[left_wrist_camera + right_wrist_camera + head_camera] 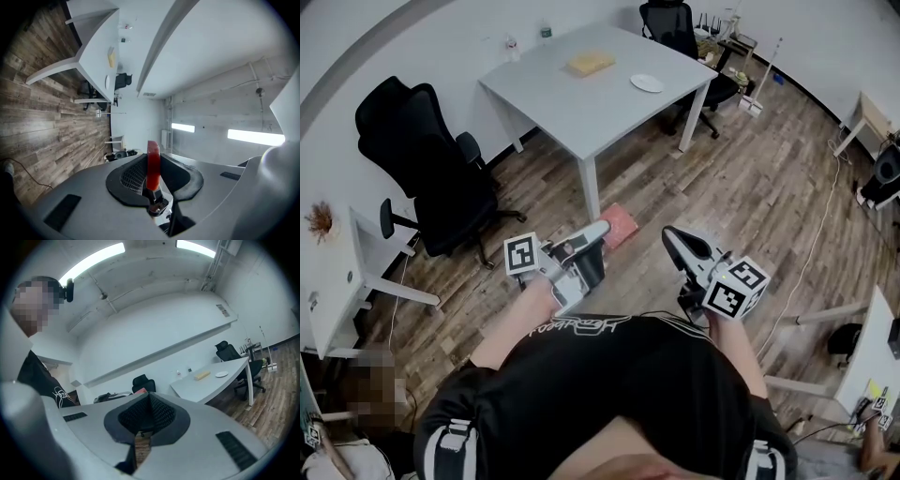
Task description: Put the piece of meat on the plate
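My left gripper (600, 231) is shut on a flat reddish piece of meat (620, 225), held over the wooden floor in front of the person's body. In the left gripper view the meat (153, 161) stands edge-on, pinched between the two pads of that gripper (153, 174). The white plate (646, 82) lies on the far grey table (581, 108), well beyond both grippers; the plate (221, 374) also shows in the right gripper view. My right gripper (669, 236) hovers beside the left one, its jaws shut with nothing between them (149, 397).
A yellow block (590, 63) lies on the table left of the plate. A black office chair (427, 169) stands at left, another (675, 28) behind the table. A white desk (337, 281) sits at far left, and cables (825, 234) run across the floor at right.
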